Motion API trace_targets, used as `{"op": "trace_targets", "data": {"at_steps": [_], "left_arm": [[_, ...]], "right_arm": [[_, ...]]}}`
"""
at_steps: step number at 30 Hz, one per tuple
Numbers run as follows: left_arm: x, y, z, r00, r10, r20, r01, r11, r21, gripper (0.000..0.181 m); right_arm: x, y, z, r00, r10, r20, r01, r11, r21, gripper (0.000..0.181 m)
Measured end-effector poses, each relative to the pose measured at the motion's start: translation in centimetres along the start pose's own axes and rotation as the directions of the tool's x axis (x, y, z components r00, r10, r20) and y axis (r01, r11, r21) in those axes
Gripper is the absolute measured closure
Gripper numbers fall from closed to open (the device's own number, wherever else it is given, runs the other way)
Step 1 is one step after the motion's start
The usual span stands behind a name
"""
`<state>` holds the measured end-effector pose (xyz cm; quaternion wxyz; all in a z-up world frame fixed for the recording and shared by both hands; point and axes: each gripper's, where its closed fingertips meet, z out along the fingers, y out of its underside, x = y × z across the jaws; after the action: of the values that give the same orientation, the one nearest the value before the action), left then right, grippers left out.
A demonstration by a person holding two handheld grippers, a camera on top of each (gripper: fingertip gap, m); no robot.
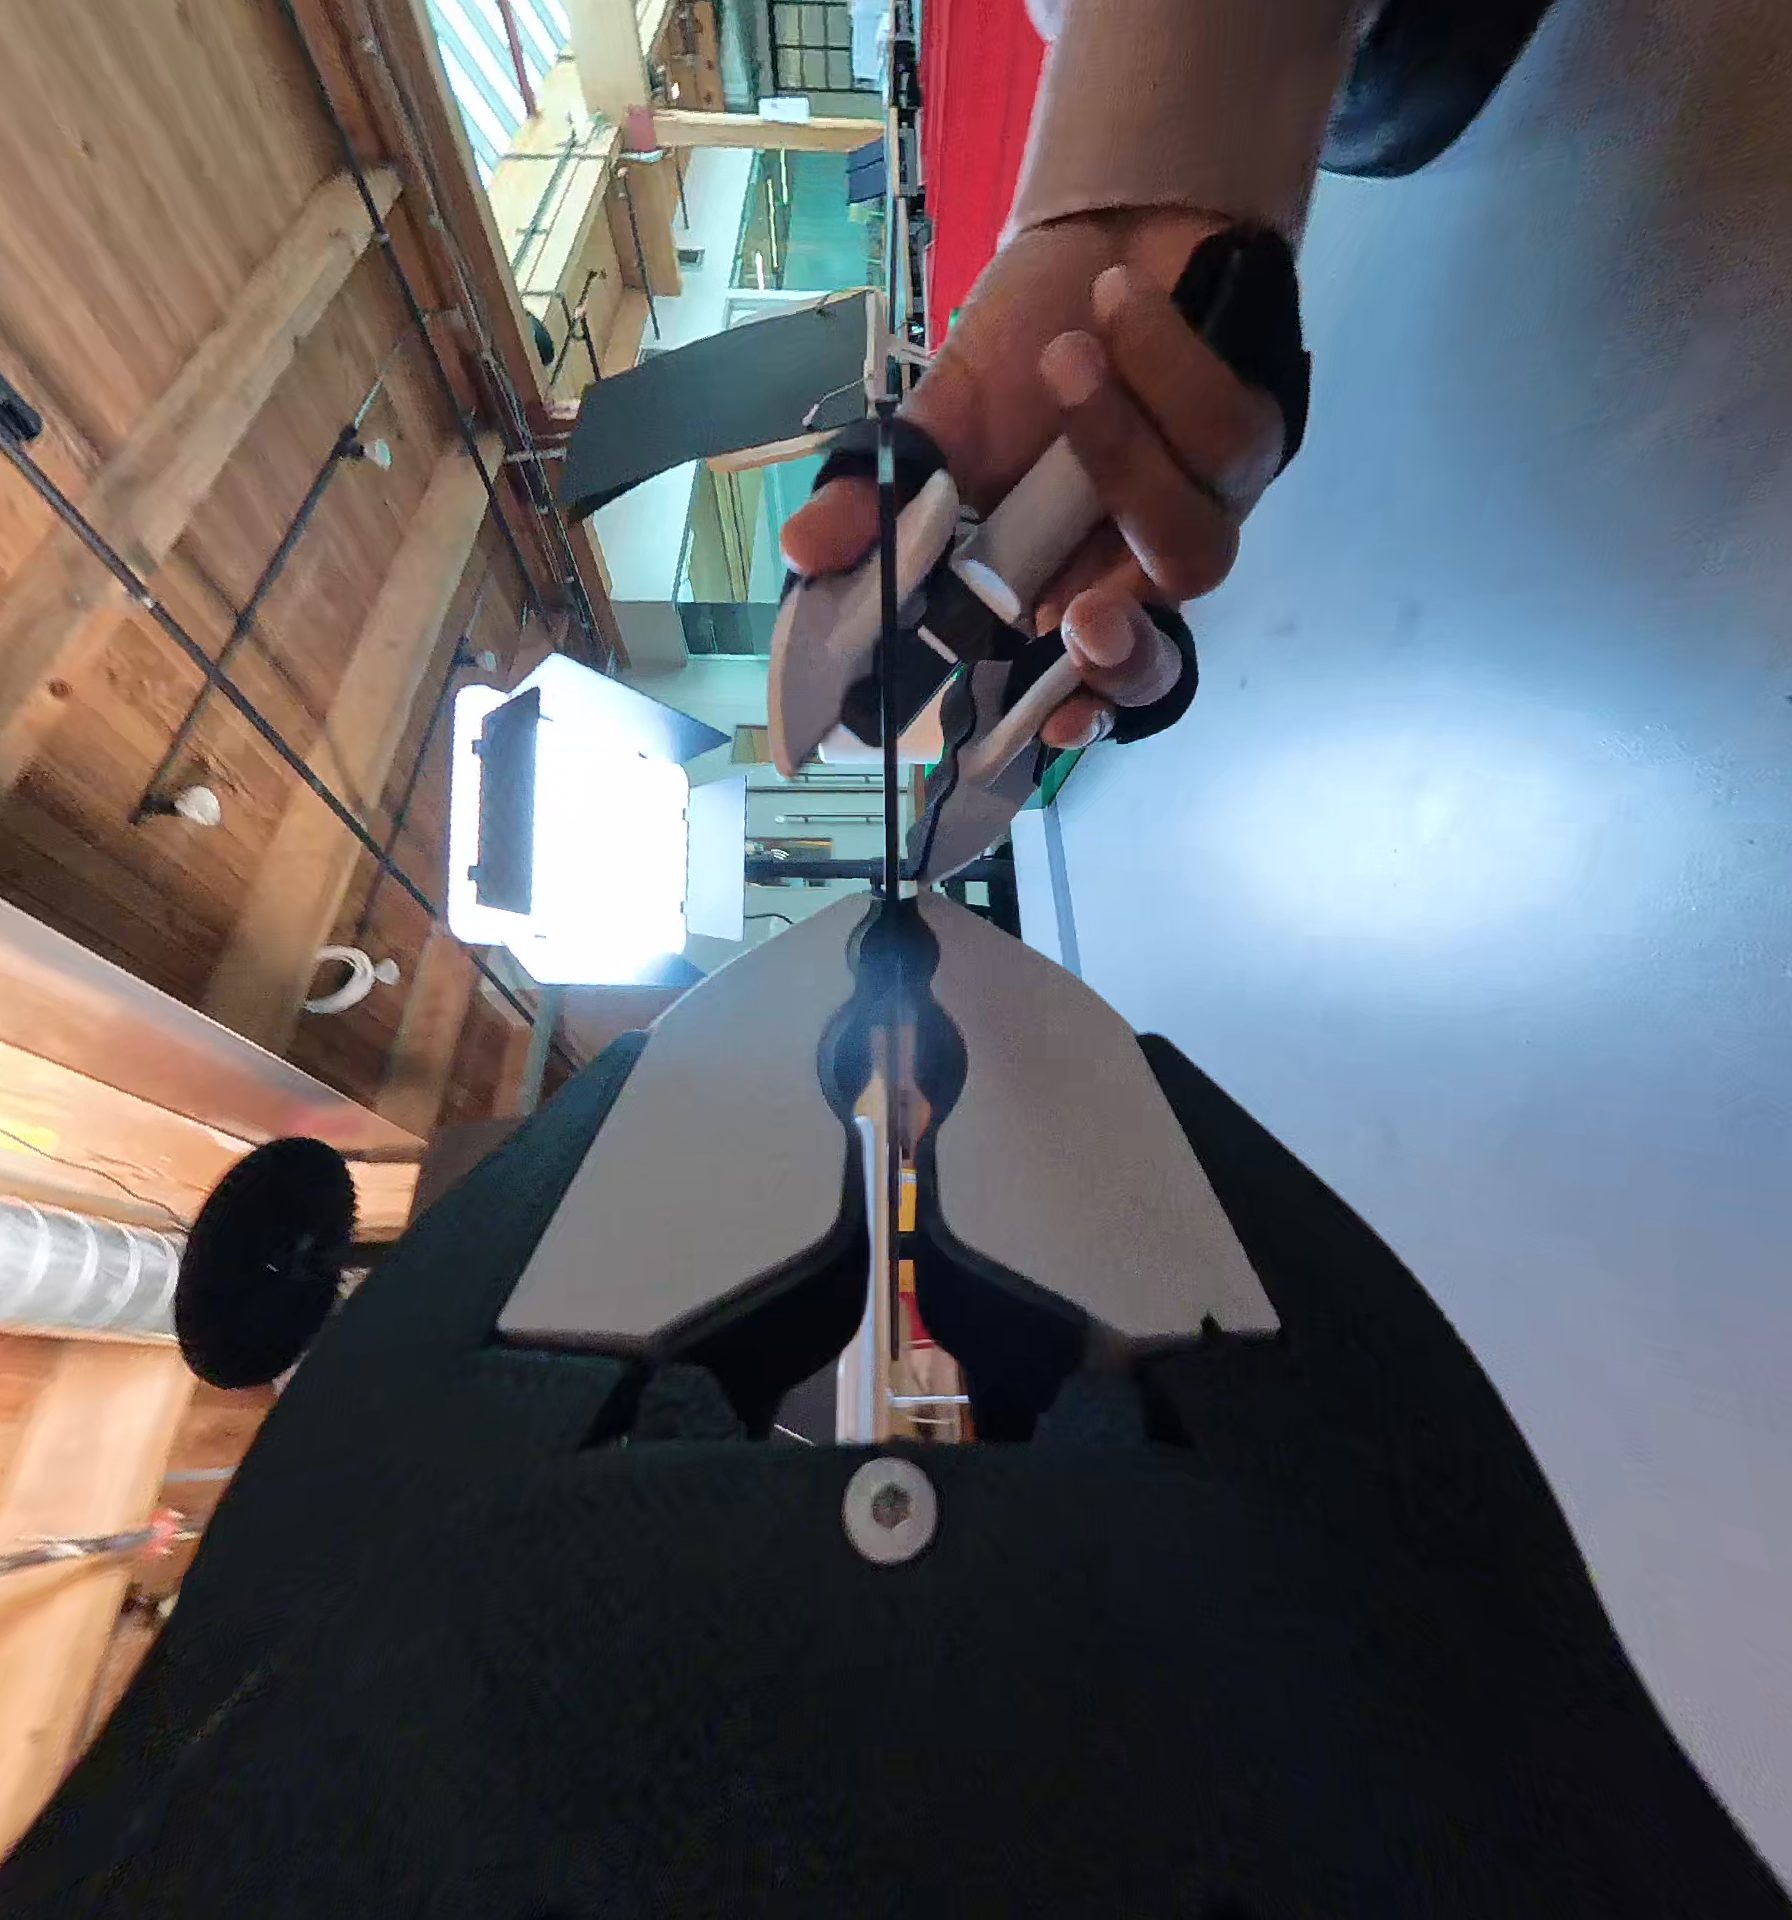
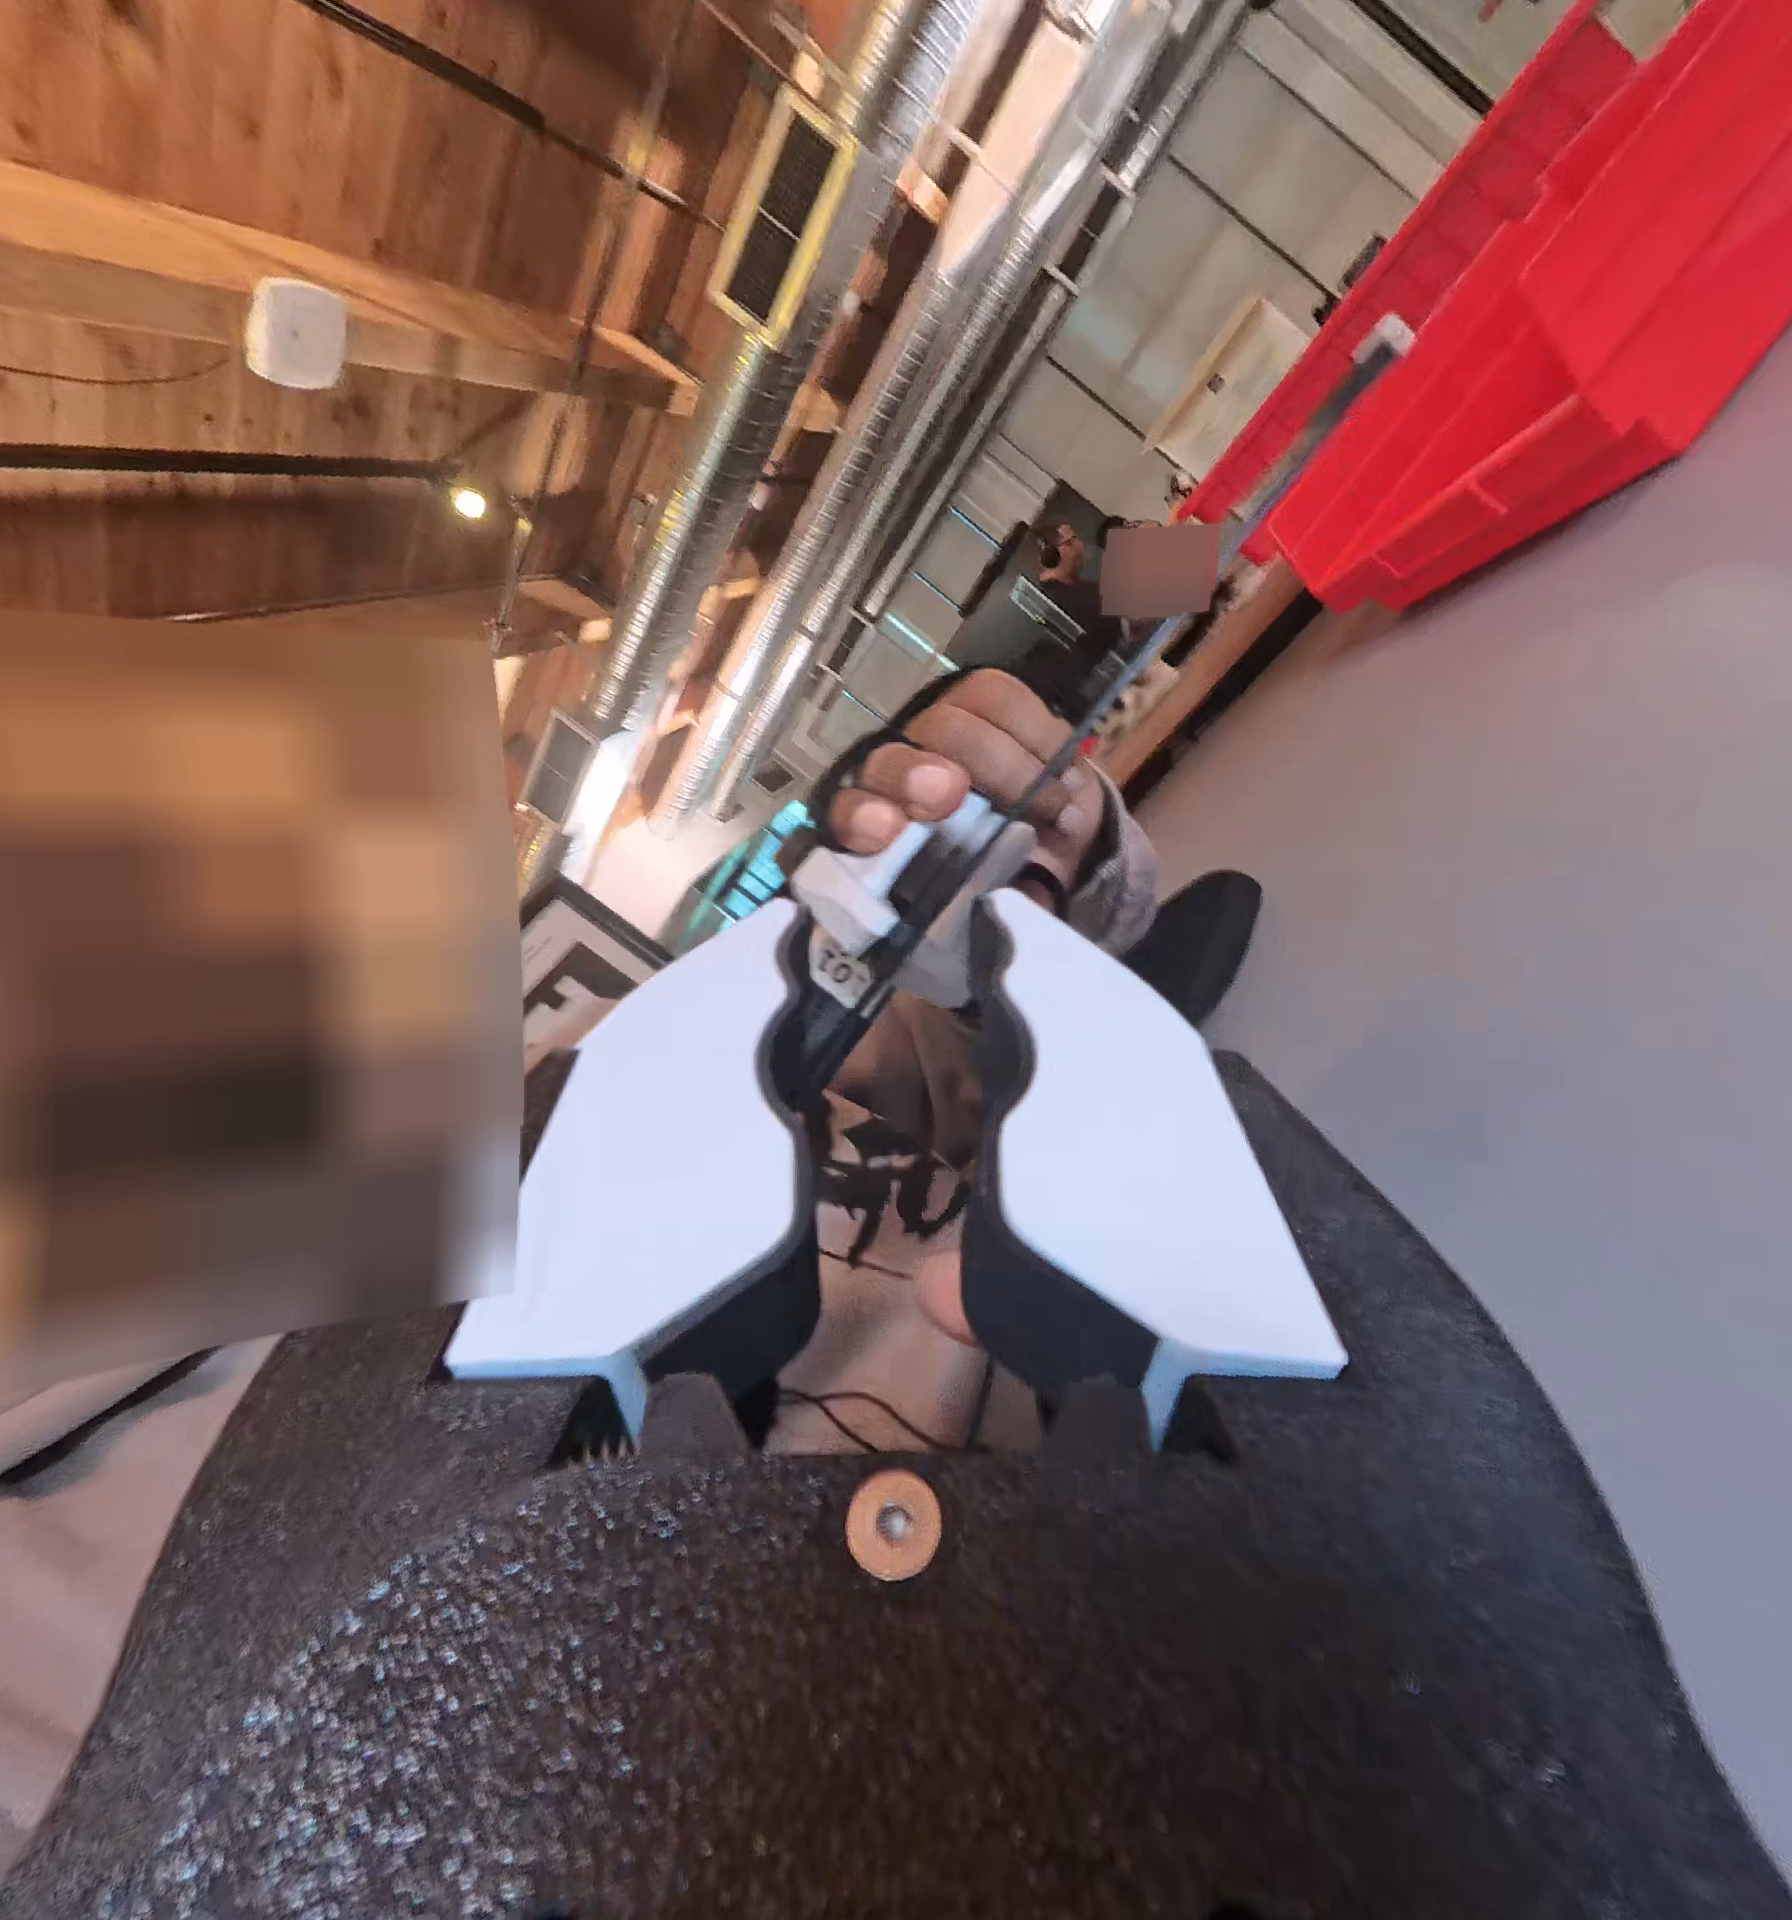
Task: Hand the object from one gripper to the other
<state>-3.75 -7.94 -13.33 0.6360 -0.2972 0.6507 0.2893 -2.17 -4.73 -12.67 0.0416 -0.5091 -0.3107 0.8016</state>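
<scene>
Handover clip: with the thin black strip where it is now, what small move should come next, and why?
Probably close the right gripper on the thin black strip. Its fingers stand open with the strip running between them, while the left gripper is shut on the strip's other end, so the strip looks ready to be taken.

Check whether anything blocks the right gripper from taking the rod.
Nothing visible does. The thin black rod, clamped in the shut left gripper, runs between the fingers of the open right gripper, with only air around it.
</scene>
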Motion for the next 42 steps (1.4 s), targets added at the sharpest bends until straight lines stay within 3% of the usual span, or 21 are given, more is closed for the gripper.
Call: {"op": "trace_targets", "data": {"at_steps": [1, 5, 8, 10, 12, 14, 15, 18, 21, 23, 24, 26, 28, 29, 30, 33, 36, 40, 42], "left_arm": [[0.2, -0.4, 0.1, 1.000, 0.028, -0.005, -0.028, 1.000, 0.003, 0.179], [0.0, -0.8, 0.2, 0.998, 0.053, 0.027, -0.053, 0.999, 0.000, 0.176], [-1.4, 0.3, 0.0, 0.994, -0.026, 0.102, 0.028, 0.999, -0.020, 0.167], [-2.3, 0.9, -0.3, 0.976, -0.186, 0.111, 0.185, 0.983, 0.017, 0.164], [-3.0, 1.4, -0.4, 0.897, -0.435, 0.076, 0.430, 0.899, 0.080, 0.161], [-3.8, 2.4, -0.5, 0.754, -0.656, 0.016, 0.650, 0.750, 0.122, 0.162], [-4.1, 2.8, -0.6, 0.654, -0.756, -0.037, 0.752, 0.643, 0.144, 0.162], [-4.7, 4.0, -0.7, 0.248, -0.945, -0.214, 0.963, 0.217, 0.160, 0.160], [-5.0, 4.1, -0.5, -0.129, -0.910, -0.394, 0.976, -0.187, 0.112, 0.154], [-5.0, 3.7, -0.4, -0.276, -0.831, -0.483, 0.936, -0.347, 0.061, 0.149], [-4.9, 3.2, -0.3, -0.302, -0.802, -0.516, 0.926, -0.376, 0.042, 0.148], [-4.2, 1.7, -0.2, -0.286, -0.777, -0.561, 0.939, -0.345, -0.001, 0.147], [-3.2, 0.2, -0.1, -0.217, -0.786, -0.578, 0.968, -0.249, -0.026, 0.161], [-2.8, 0.1, 0.2, -0.170, -0.816, -0.553, 0.982, -0.188, -0.024, 0.177], [-2.4, 0.5, 0.4, -0.120, -0.854, -0.507, 0.992, -0.125, -0.024, 0.179], [-1.2, 2.2, 0.6, -0.051, -0.906, -0.419, 0.994, -0.006, -0.108, 0.179], [0.3, 4.0, 0.7, 0.012, -0.940, -0.340, 0.975, 0.087, -0.205, 0.179], [2.8, 7.0, 0.4, 0.278, -0.934, -0.225, 0.870, 0.344, -0.354, 0.179], [4.2, 8.1, 0.1, 0.410, -0.888, -0.211, 0.765, 0.460, -0.451, 0.179]], "right_arm": [[0.7, 0.7, 0.2, 0.999, 0.007, -0.046, -0.008, 0.999, -0.033, 0.162], [0.3, 0.8, 0.2, 0.999, -0.026, -0.028, 0.024, 0.999, -0.047, 0.177], [-1.0, -0.1, 0.2, 0.994, -0.112, -0.011, 0.112, 0.994, 0.000, 0.180], [-1.6, -0.7, 0.0, 0.975, -0.218, -0.043, 0.219, 0.975, 0.022, 0.180], [-2.1, -1.4, -0.2, 0.936, -0.340, -0.090, 0.345, 0.938, 0.042, 0.179], [-3.0, -2.1, -0.6, 0.880, -0.459, -0.124, 0.469, 0.880, 0.073, 0.180], [-3.4, -2.4, -0.8, 0.848, -0.508, -0.149, 0.523, 0.849, 0.075, 0.180], [-3.9, -2.9, -1.3, 0.738, -0.637, -0.224, 0.661, 0.749, 0.048, 0.180], [-3.7, -2.3, -0.9, 0.618, -0.741, -0.263, 0.761, 0.648, -0.036, 0.180], [-3.5, -1.4, -0.2, 0.576, -0.776, -0.256, 0.787, 0.611, -0.082, 0.180], [-3.3, -1.0, 0.1, 0.574, -0.780, -0.249, 0.787, 0.610, -0.093, 0.180], [-3.1, -0.3, 0.8, 0.605, -0.764, -0.222, 0.768, 0.634, -0.088, 0.180], [-2.6, 0.2, 1.2, 0.632, -0.746, -0.210, 0.748, 0.658, -0.085, 0.180], [-2.2, 0.5, 1.3, 0.641, -0.739, -0.208, 0.738, 0.668, -0.097, 0.179], [-1.6, 0.3, 1.2, 0.643, -0.730, -0.233, 0.728, 0.676, -0.109, 0.180], [1.9, 0.6, 0.3, 0.632, -0.693, -0.345, 0.620, 0.720, -0.312, 0.178], [3.8, -0.1, -1.7, 0.445, -0.795, -0.411, 0.646, 0.603, -0.468, 0.171], [2.3, -2.2, -2.8, 0.282, -0.856, -0.433, 0.695, 0.493, -0.523, 0.149], [1.5, -3.2, -3.5, 0.115, -0.895, -0.432, 0.713, 0.377, -0.591, 0.146]]}}
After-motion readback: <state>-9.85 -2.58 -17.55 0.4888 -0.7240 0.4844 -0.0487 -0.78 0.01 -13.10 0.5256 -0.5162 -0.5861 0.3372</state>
